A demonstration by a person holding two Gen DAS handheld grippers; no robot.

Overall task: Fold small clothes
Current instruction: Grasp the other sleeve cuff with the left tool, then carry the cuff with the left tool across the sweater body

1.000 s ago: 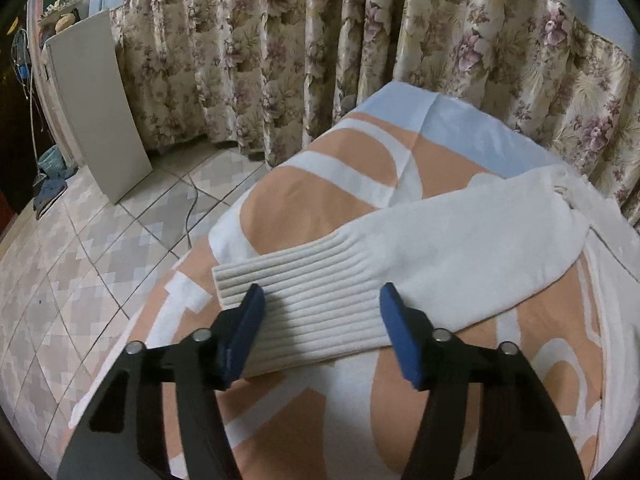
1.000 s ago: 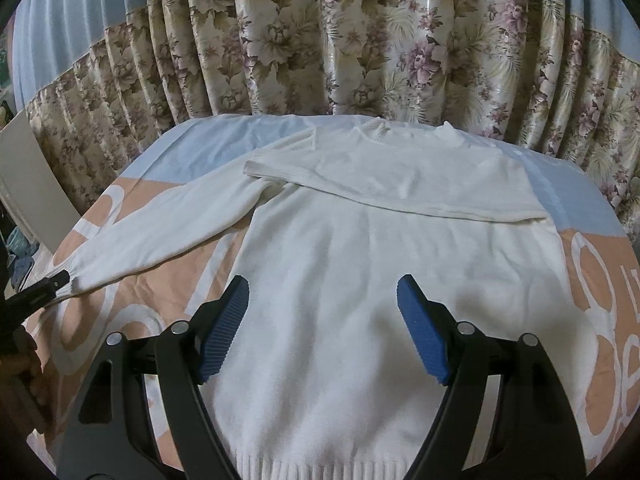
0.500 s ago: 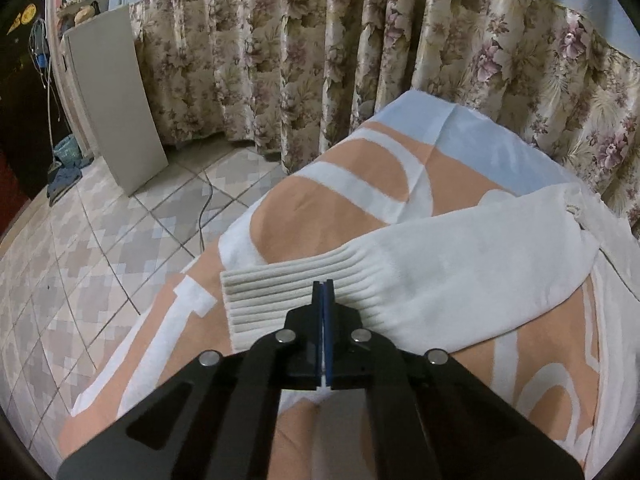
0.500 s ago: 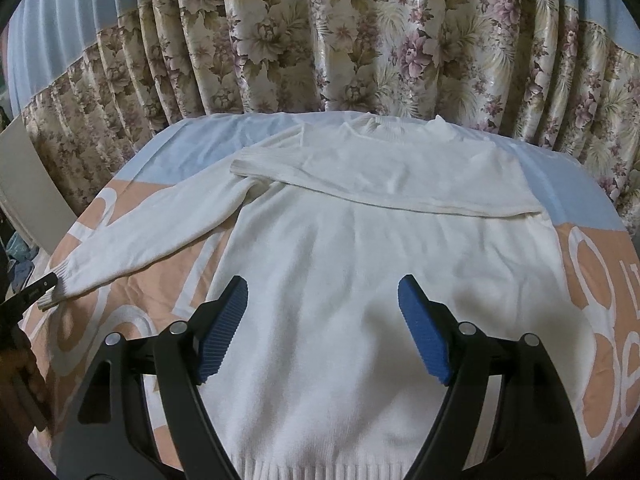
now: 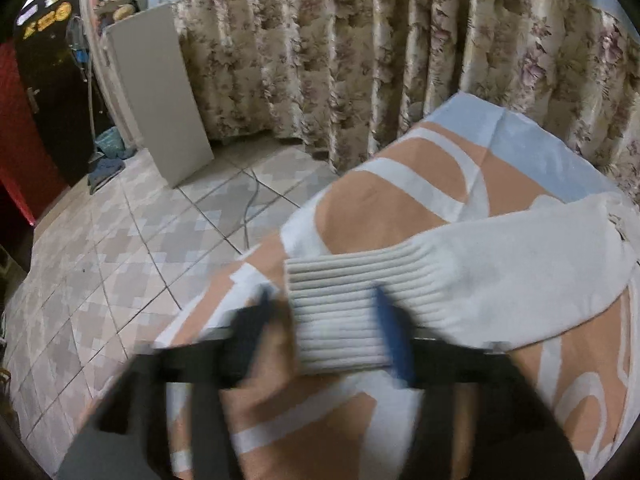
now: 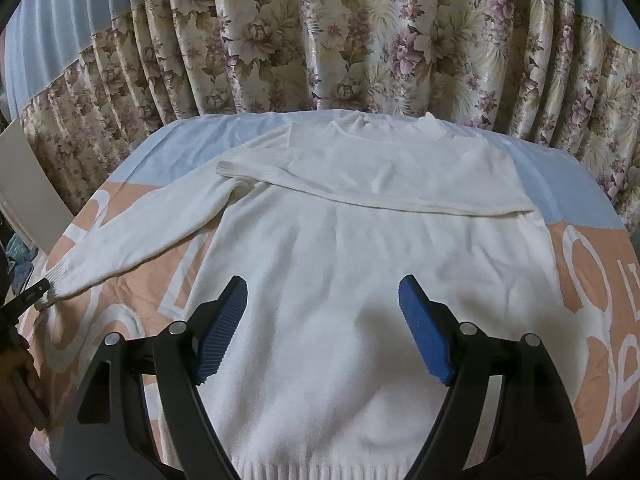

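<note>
A white knit sweater (image 6: 360, 248) lies flat on the bed, front end toward me. Its right sleeve is folded across the chest (image 6: 360, 176). Its left sleeve (image 6: 152, 232) stretches out to the left. In the left wrist view that sleeve's ribbed cuff (image 5: 340, 304) lies between the blurred fingers of my left gripper (image 5: 324, 324), which is open around the cuff. My right gripper (image 6: 322, 332) is open and empty above the sweater's lower body.
The bed has an orange, white and light blue cover (image 6: 592, 280). Floral curtains (image 6: 360, 40) hang close behind it. The left wrist view shows a tiled floor (image 5: 120, 248) beside the bed, a white board (image 5: 160, 100) leaning by the curtain and a cable (image 5: 252, 208).
My left gripper was open, shut on the cuff half a second ago, and is now open again, blurred by motion. My right gripper has stayed open and nearly still.
</note>
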